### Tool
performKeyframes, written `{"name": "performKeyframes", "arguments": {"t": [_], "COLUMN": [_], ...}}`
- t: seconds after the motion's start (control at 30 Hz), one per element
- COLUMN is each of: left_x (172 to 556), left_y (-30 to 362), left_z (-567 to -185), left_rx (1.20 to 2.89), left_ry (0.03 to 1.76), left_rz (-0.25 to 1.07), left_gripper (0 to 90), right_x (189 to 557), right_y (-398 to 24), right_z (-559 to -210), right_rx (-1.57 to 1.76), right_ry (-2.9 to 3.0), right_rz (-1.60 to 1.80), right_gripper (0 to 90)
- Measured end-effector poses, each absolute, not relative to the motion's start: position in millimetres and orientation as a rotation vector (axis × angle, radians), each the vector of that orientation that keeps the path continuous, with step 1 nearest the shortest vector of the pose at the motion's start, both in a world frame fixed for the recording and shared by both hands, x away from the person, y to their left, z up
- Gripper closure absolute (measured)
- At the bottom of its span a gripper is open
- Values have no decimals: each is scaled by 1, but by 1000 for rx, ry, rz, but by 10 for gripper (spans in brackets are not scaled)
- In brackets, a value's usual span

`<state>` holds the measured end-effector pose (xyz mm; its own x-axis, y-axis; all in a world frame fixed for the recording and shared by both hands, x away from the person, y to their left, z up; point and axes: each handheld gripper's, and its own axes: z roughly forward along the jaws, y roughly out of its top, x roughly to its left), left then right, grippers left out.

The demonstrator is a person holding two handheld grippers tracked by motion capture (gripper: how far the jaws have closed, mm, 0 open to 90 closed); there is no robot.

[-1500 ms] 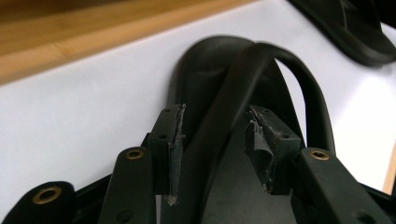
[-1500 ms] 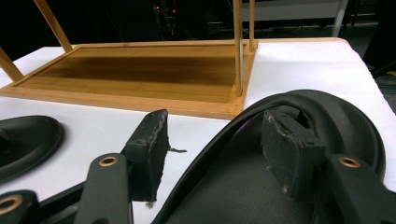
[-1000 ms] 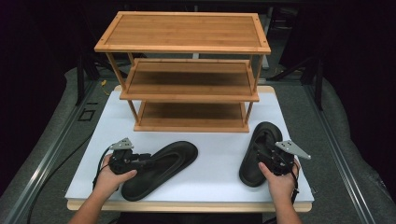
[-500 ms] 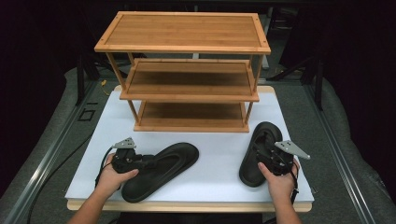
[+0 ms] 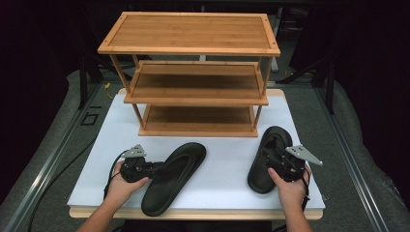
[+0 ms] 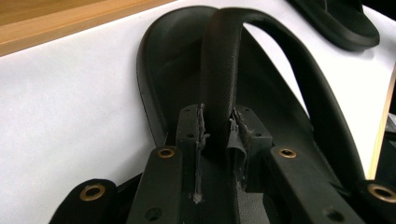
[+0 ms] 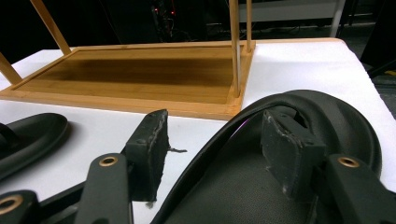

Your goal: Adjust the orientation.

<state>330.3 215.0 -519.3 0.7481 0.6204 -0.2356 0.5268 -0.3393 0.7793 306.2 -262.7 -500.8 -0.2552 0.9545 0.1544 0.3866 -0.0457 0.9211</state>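
Note:
Two black flip-flops lie on the white board (image 5: 227, 159). The left flip-flop (image 5: 181, 162) points toward the shelf rack. My left gripper (image 5: 155, 169) is at its left side. In the left gripper view the left gripper (image 6: 219, 133) has just been closing, and its pads press both sides of the flip-flop's strap (image 6: 222, 70). My right gripper (image 5: 278, 155) rests over the right flip-flop (image 5: 270, 140). In the right gripper view the right gripper (image 7: 219, 144) is open: one fingertip (image 7: 149, 149) stands outside the sole, the other under the strap (image 7: 243, 121), with a gap.
A three-tier bamboo shelf rack (image 5: 193, 48) stands at the back of the board, its bottom shelf (image 7: 140, 74) just beyond the flip-flops. The board's front edge (image 5: 193, 212) runs close to the person's hands. Dark floor and metal rails surround the table.
The left gripper has edged slightly right onto the left flip-flop and its jaws have narrowed on the strap. The right hand and both flip-flops have stayed put.

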Motion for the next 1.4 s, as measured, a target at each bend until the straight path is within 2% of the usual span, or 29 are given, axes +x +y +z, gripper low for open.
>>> {"name": "performKeyframes", "arguments": {"t": [1.4], "left_x": [324], "left_y": [263], "left_z": [-484], "left_rx": [1839], "left_ry": [1003], "left_rz": [260], "left_gripper": [752], "right_x": [306], "right_y": [-264], "right_z": [-501], "right_rx": [1440], "right_ry": [1654], "right_rz": [1294], "right_gripper": [415]}}
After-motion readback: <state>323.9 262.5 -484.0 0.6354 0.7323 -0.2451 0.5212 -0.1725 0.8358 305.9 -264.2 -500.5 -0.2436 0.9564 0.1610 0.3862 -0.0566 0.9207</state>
